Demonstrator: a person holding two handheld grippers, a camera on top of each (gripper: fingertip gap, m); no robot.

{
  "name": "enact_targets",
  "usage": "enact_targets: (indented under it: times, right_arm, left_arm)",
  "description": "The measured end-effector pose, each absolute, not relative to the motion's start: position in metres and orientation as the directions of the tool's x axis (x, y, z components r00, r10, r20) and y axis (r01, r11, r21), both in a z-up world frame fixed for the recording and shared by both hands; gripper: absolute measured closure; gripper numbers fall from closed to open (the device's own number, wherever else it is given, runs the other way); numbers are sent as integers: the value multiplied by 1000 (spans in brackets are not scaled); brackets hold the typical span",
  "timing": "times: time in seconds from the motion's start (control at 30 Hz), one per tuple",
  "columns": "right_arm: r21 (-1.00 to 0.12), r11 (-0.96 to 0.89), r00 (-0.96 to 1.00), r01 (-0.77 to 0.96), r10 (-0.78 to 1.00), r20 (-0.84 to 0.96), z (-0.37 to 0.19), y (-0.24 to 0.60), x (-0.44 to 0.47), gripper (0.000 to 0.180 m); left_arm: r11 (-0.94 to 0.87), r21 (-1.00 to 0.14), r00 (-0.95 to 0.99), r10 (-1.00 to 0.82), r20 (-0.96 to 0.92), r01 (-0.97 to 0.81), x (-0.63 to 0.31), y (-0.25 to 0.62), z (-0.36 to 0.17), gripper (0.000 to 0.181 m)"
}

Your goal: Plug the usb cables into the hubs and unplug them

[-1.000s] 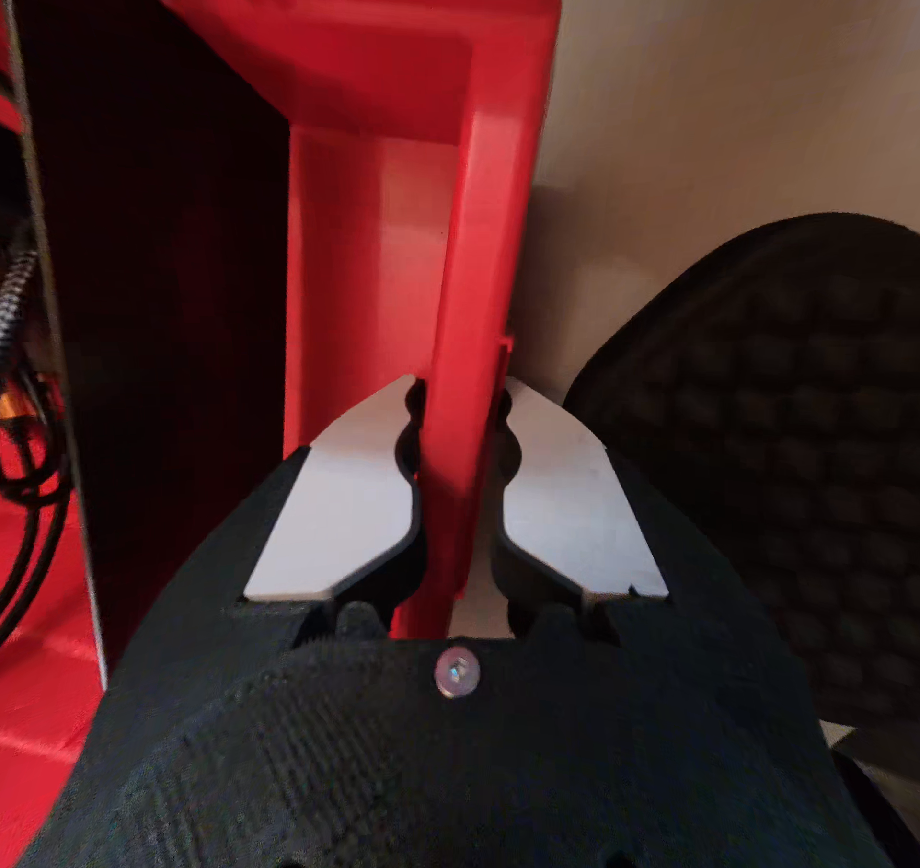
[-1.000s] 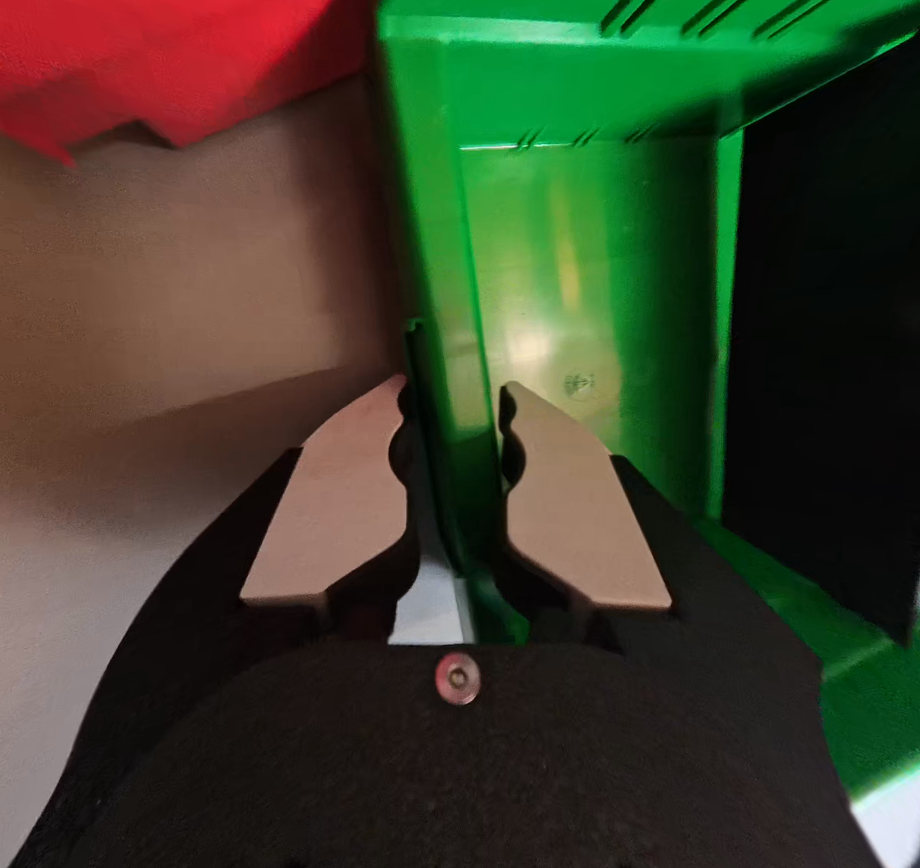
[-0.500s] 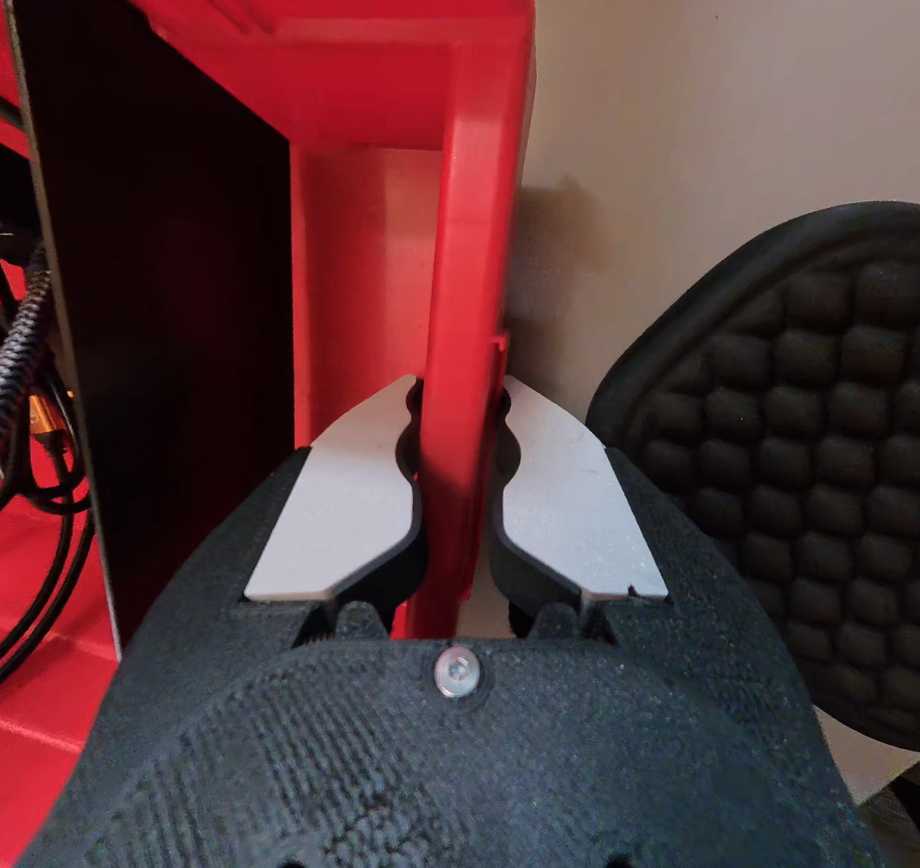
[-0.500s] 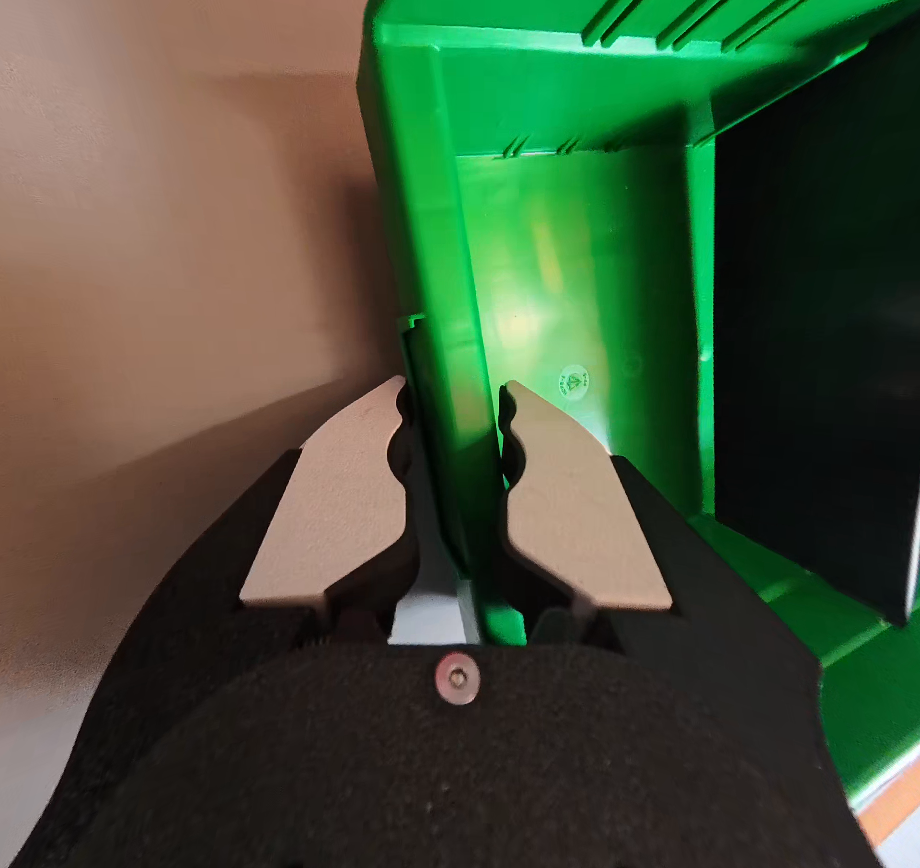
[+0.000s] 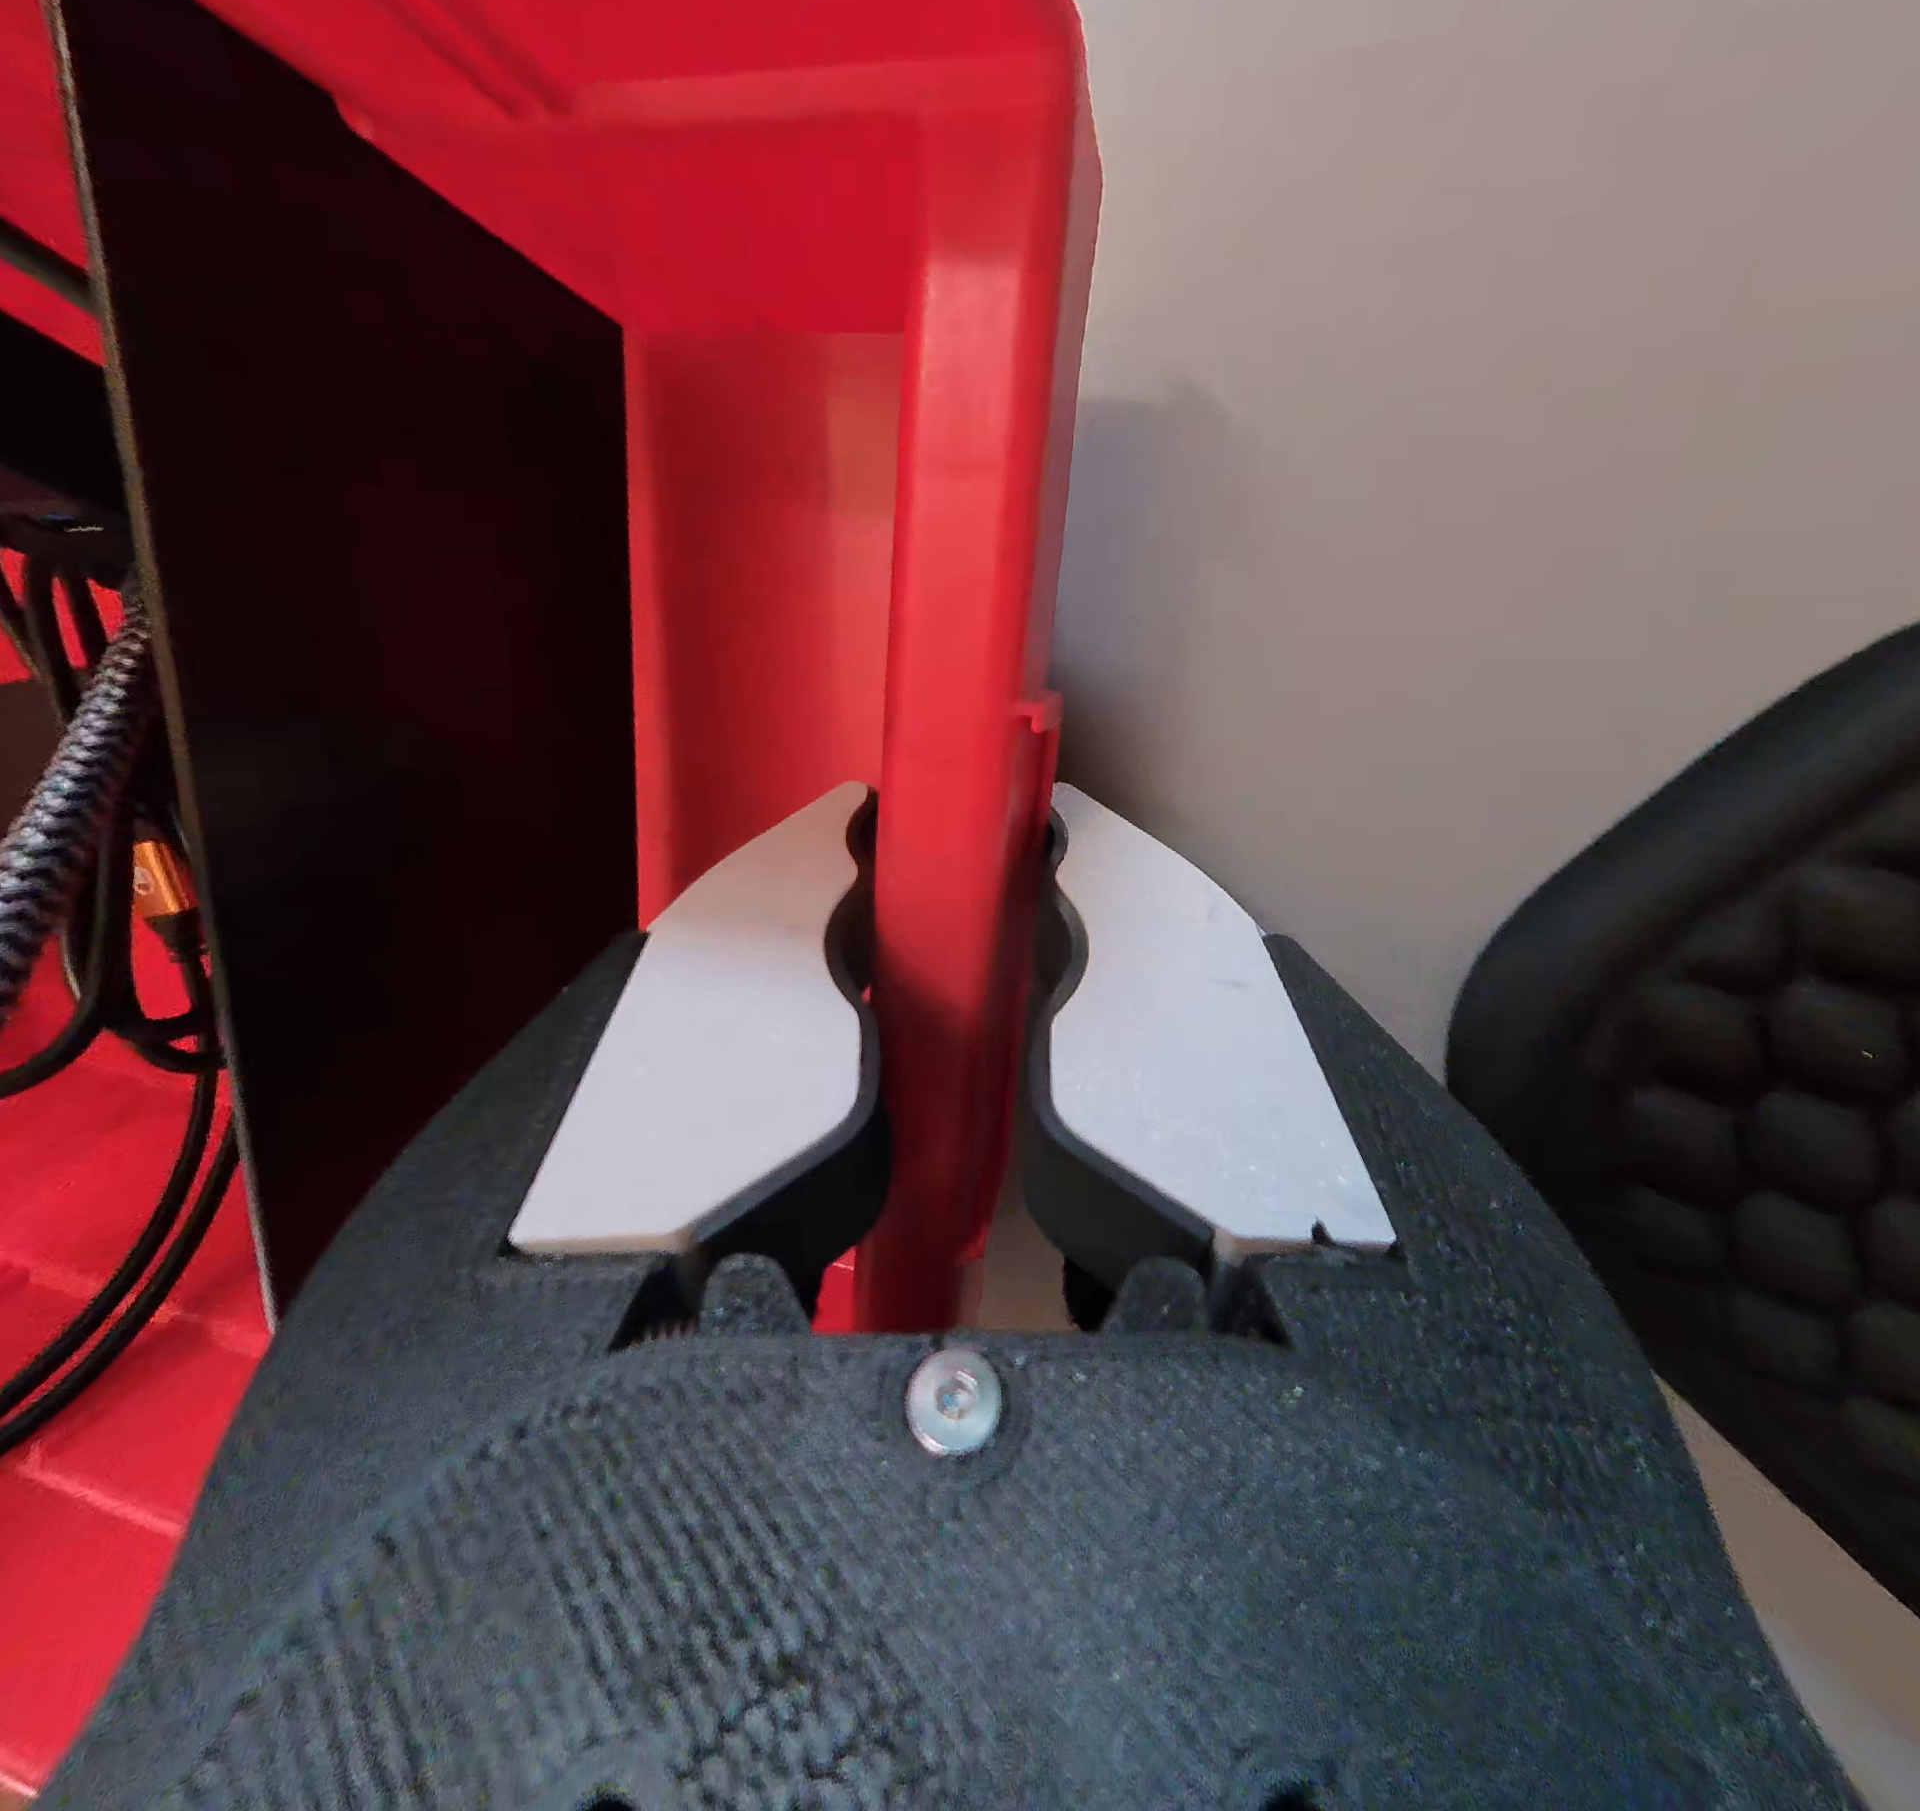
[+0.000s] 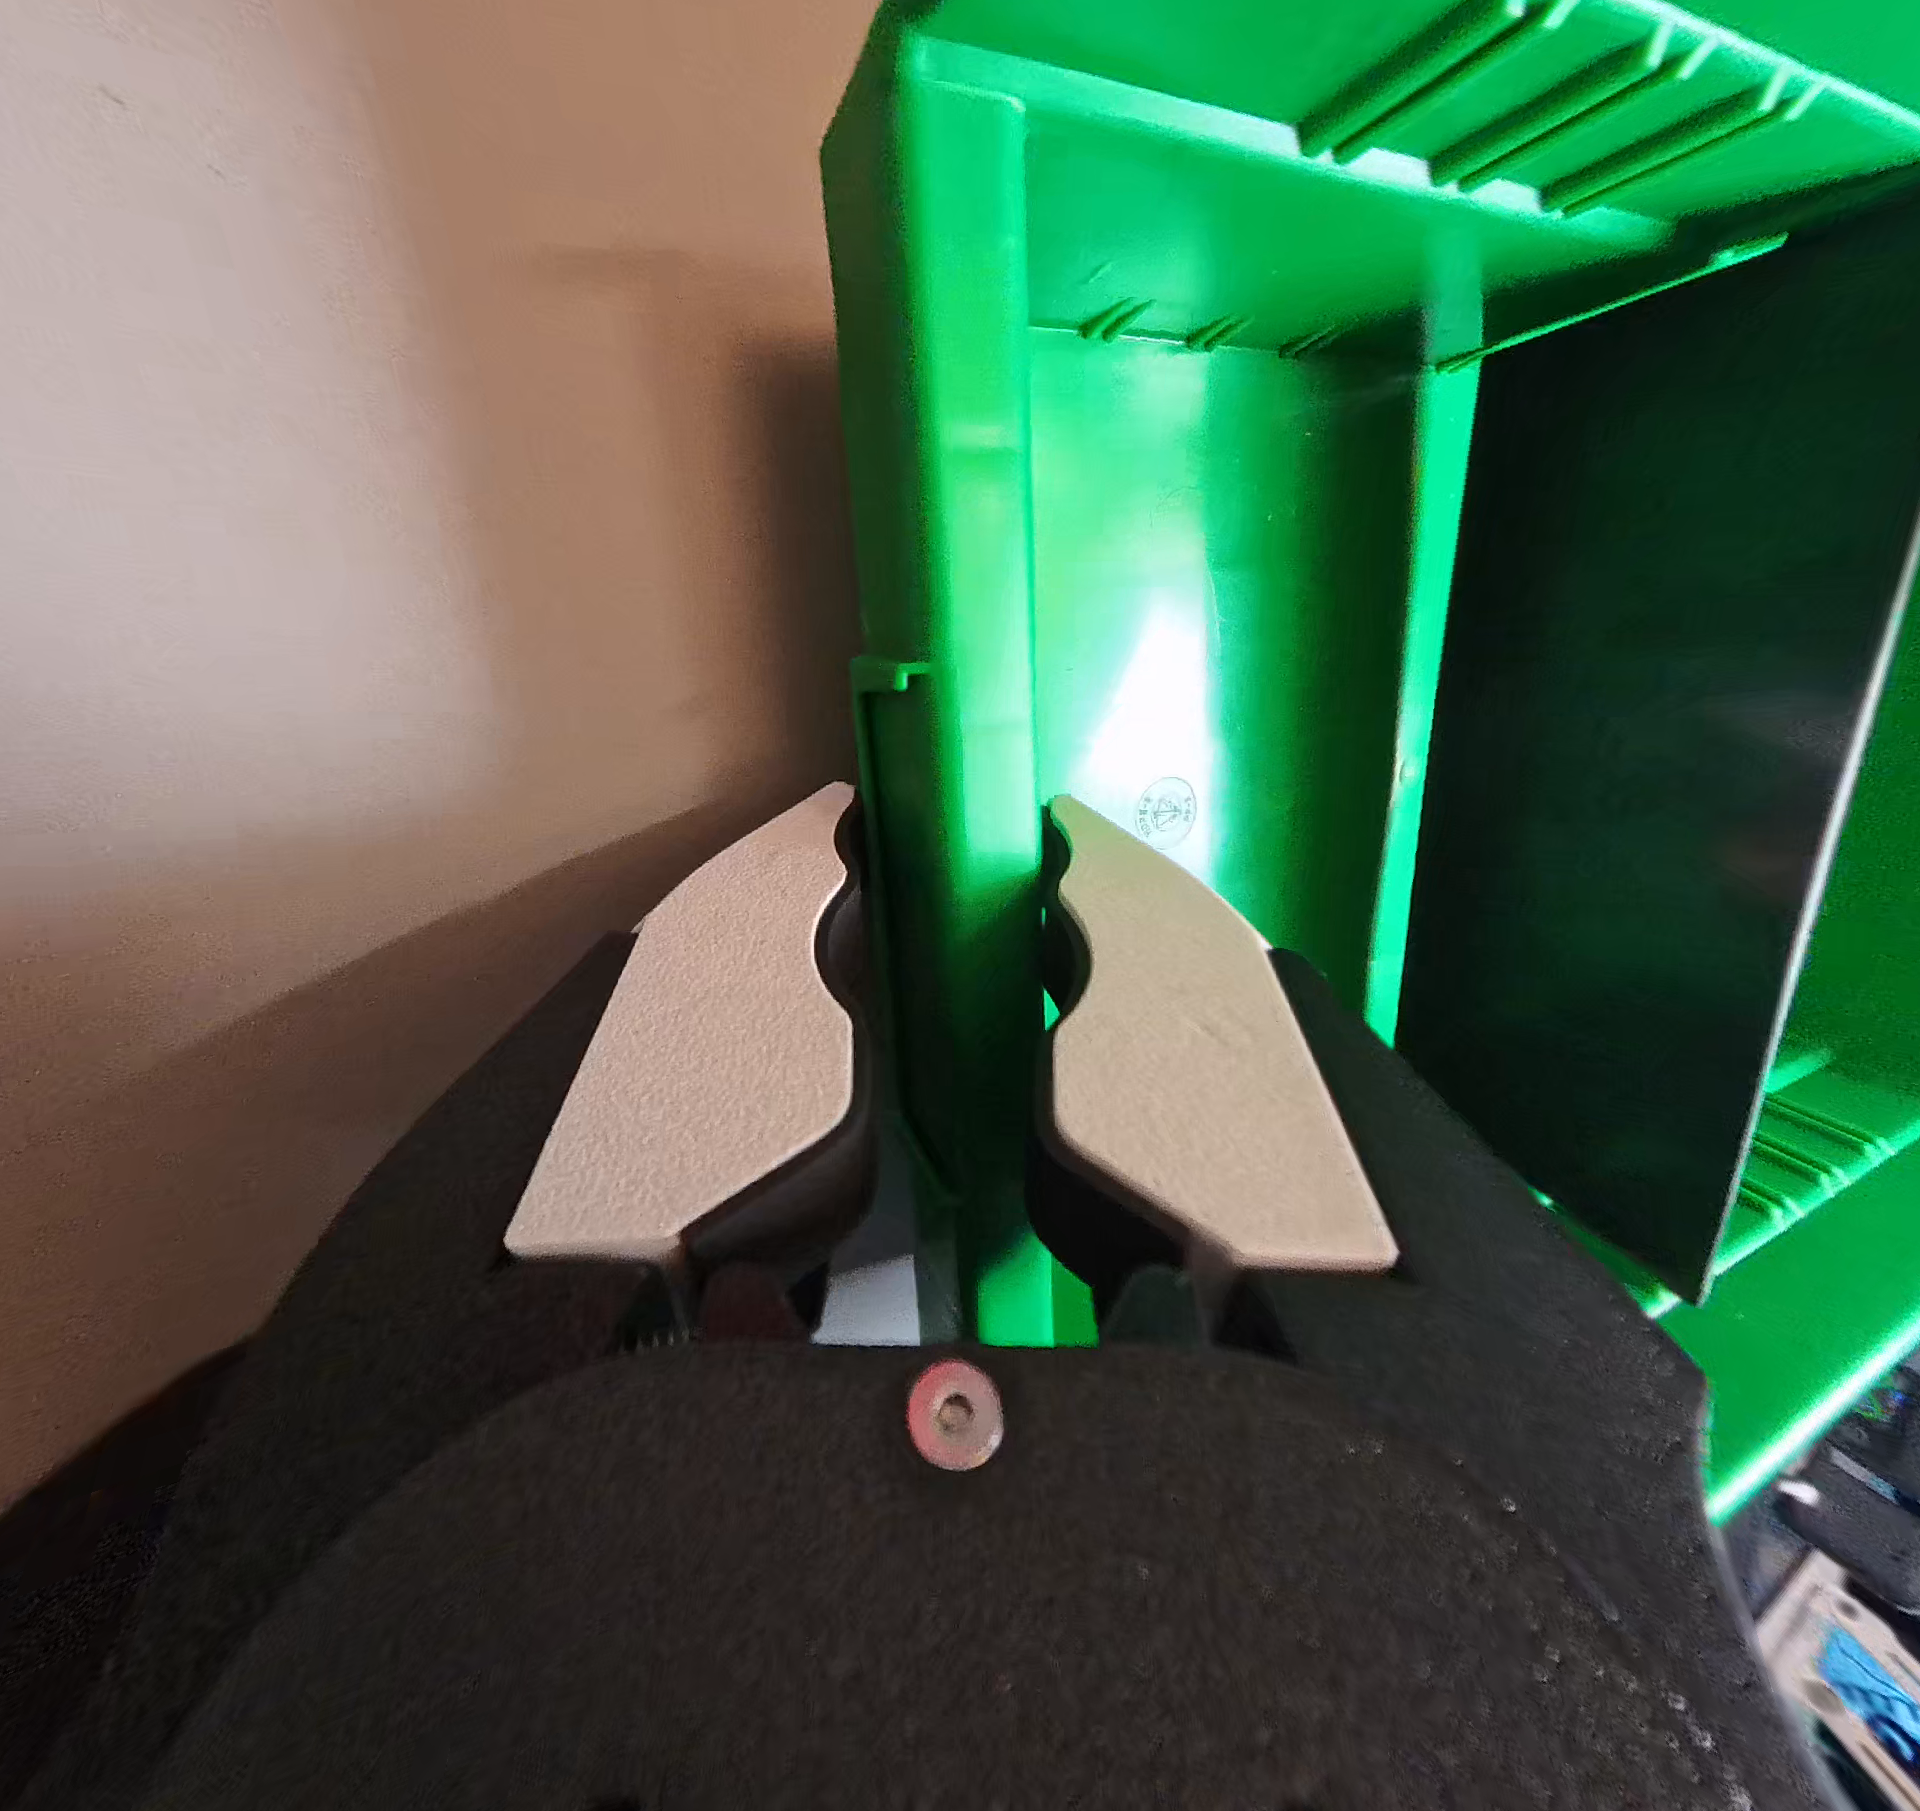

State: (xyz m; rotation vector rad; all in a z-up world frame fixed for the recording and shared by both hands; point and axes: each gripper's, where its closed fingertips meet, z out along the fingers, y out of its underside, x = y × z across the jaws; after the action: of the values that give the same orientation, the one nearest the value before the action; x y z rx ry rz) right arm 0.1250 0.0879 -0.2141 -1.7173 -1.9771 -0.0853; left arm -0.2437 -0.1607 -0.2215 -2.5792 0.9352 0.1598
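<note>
My left gripper (image 5: 956, 811) is shut on the right wall of a red plastic bin (image 5: 977, 514), held up in front of a pale wall. A black divider panel (image 5: 384, 681) stands inside the bin. Left of it hang black cables (image 5: 156, 1086), one braided black-and-white (image 5: 73, 826) and one with an orange plug (image 5: 161, 894), below a dark hub-like block (image 5: 52, 514). My right gripper (image 6: 951, 805) is shut on the left wall of a green plastic bin (image 6: 935, 411), also lifted. A black divider panel (image 6: 1652, 722) stands in it; its near compartment looks bare.
A black chair back with a bumpy honeycomb surface (image 5: 1745, 1086) is at the right of the left wrist view. A pale wall (image 6: 364, 411) fills the background of both views. Cluttered items with something blue (image 6: 1860, 1657) show at the lower right of the right wrist view.
Both bins stay gripped while the views shift. The chair back has slid right and lower in the left view. The red bin has left the right view, and the green bin now tilts.
</note>
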Motion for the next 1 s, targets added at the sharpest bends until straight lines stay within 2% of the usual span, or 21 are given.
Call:
enact_targets:
  times: [0.23,0.43,0.5,0.57,0.67,0.73,0.87,1.0]
  right_arm:
    - [-241,211,-89,947,895,437,-214,119,130,149]
    - [-291,163,-3,943,877,480,-212,138,133,146]
    - [-366,158,46,917,869,492,-206,136,128,143]
    - [-513,144,135,846,873,468,-189,129,117,138]
    - [-751,94,264,654,901,343,-157,114,98,134]
    - [-859,56,317,509,915,248,-138,106,89,133]
    - [-965,-6,362,262,927,93,-118,96,79,132]
    - [-988,-31,380,149,924,28,-118,94,79,131]
  left_arm:
    - [-702,-324,772,-592,-229,-634,-259,-136,-222,154]
    - [-687,-337,765,-595,-248,-644,-271,-121,-221,153]
    - [-681,-346,763,-594,-253,-645,-271,-120,-221,152]
    - [-668,-393,773,-580,-258,-632,-268,-118,-216,149]
    - [-633,-541,820,-529,-220,-554,-257,-110,-198,145]
    - [-584,-665,856,-487,-172,-466,-250,-104,-178,144]
    - [-439,-864,928,-365,-79,-246,-249,-90,-132,143]
    - [-343,-923,972,-211,-104,-173,-274,-80,-96,142]
